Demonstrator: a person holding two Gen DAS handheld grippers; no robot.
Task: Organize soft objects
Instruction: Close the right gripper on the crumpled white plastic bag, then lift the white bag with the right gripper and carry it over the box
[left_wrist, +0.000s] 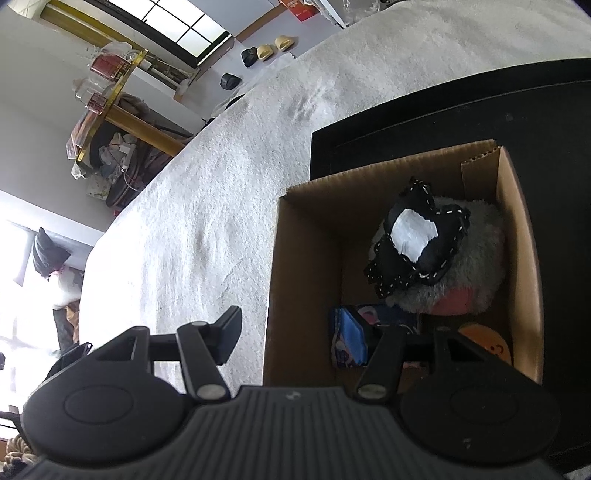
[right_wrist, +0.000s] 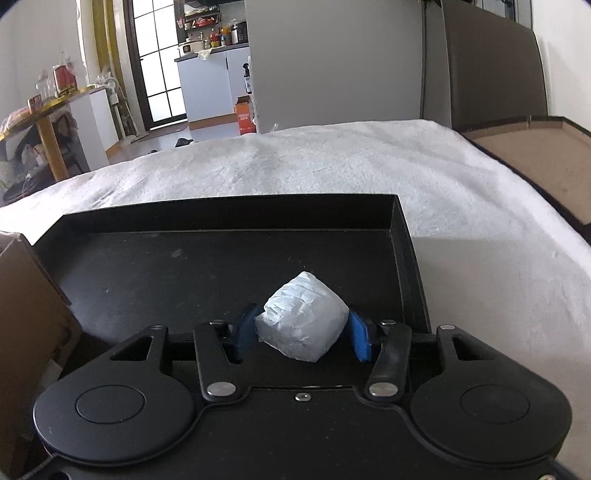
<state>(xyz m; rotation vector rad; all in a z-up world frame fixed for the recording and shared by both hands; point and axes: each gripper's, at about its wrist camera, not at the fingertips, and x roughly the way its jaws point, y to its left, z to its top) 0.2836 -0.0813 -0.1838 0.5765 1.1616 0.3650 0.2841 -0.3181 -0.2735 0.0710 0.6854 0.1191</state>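
My right tongs (right_wrist: 301, 334) are pinching a white crumpled soft packet (right_wrist: 303, 319), the blue pads (right_wrist: 360, 341) pressing against both of its sides. The packet is sitting low over the floor of the black tray (right_wrist: 221, 266), near the tray's right wall; whether it is touching the floor I cannot tell. The tray is lying on a white fuzzy blanket (right_wrist: 332, 162).

My left tongs (left_wrist: 299, 339) are straddling the near-left wall of the cardboard box (left_wrist: 306, 266), one finger (left_wrist: 227, 338) hanging outside over the blanket and the other dipping inside the box. The wall is standing between the fingers, but whether they are pressing on it I cannot tell.

Inside the box, a black pillow-like toy with white stitching and a white patch (left_wrist: 413, 236) is lying on top of a grey plush toy (left_wrist: 469, 266). Below these, a blue-patterned item (left_wrist: 351, 339) and an orange round item (left_wrist: 487, 341) are resting on the bottom.
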